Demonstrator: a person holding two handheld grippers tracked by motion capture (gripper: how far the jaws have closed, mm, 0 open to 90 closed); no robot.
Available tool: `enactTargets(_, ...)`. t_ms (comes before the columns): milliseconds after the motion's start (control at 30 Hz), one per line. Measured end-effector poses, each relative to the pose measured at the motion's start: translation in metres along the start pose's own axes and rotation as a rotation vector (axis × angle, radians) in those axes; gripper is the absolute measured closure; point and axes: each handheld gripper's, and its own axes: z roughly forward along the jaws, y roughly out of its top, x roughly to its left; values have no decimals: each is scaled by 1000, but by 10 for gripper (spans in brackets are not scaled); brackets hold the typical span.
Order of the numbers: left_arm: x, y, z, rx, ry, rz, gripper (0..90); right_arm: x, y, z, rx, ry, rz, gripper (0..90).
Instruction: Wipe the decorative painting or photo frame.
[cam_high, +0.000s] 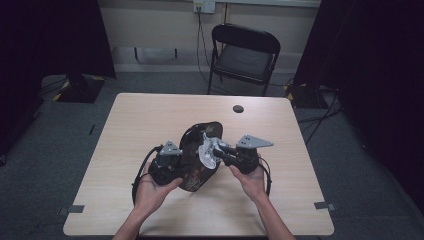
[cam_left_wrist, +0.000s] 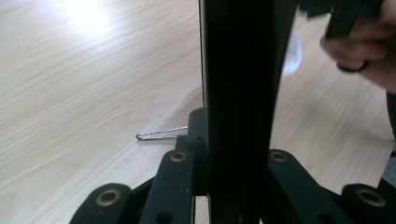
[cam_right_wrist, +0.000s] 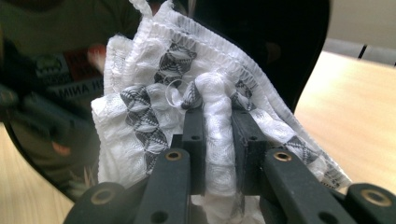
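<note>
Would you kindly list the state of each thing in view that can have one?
Left gripper: shut on the black plate's edge.
Right gripper: shut on the white cloth.
Black plate: held tilted on edge above the table, glossy face toward the cloth.
White cloth: bunched, pressed against the plate.
Folding chair: unfolded, unoccupied.

A: L gripper (cam_high: 172, 162)?
B: Jaws clamped, left hand (cam_high: 152, 192) under it.
A: R gripper (cam_high: 220, 150)?
B: Jaws pinched tight too, right hand (cam_high: 252, 182) cupping its body, pointing left.
</note>
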Motion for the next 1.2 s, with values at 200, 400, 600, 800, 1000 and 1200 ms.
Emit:
enactTargets(200,0,0,1,-5,2,-1,802,-5,26,-8,-43,-19,-30,779)
enactTargets(400,0,0,1,-3,-1,-4,803,-9,52,-16,-100,-40,-41,777)
enactTargets(600,0,1,1,0,1,3,802,-13,10,-4,-9,-45,-12,779)
enactTargets(800,0,1,1,2,2,1,802,-9,-1,-1,18,-34,-13,778)
enactTargets(1000,0,1,1,0,0,6,802,-8,41,-13,-76,-32,-51,773)
enactTargets(1200,0,1,1,-6,-1,3,801,-16,36,-11,-82,-74,-26,774)
